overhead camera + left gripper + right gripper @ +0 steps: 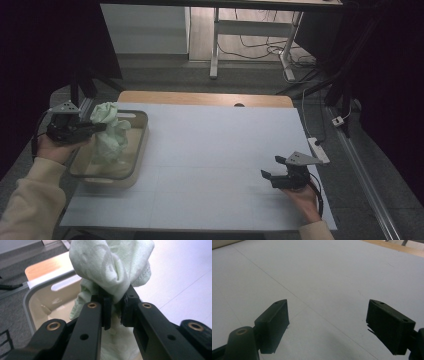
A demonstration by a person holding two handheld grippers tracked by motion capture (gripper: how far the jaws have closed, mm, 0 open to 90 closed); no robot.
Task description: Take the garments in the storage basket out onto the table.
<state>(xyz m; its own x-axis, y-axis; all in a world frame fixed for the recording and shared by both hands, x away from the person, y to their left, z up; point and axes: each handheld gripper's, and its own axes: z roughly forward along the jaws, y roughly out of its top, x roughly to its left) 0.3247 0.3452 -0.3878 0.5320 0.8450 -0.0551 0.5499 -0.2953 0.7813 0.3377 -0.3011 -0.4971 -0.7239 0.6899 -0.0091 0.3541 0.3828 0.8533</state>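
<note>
Scene: a table covered by a white sheet [215, 150] is seen from above, with a person's forearms entering from the lower corners of the frame.
Left gripper [98, 127]: found at the left of the high view, above the near-left part of the tub; its jaws are clamped on a bunched fold of the cloth, as is plainly seen in the left gripper view.
Cloth [111, 134]: one pale green cloth, at the left of the frame; its top is pinched and raised, while its lower part hangs down into the tub.
Reason for the hold: the cloth appears to be gripped near its top so that it can be lifted clear of the tub walls; whether it is being taken out or lowered in cannot be told.
Tub [141, 145]: one beige tub with a grey rim, set at the left edge of the sheet.
Right gripper [270, 167]: seen at the lower right of the high view, low over the bare sheet; its jaws are held wide apart with nothing between them, probably kept ready and out of the way.
Count: two grippers, one cloth, one tub.
</note>
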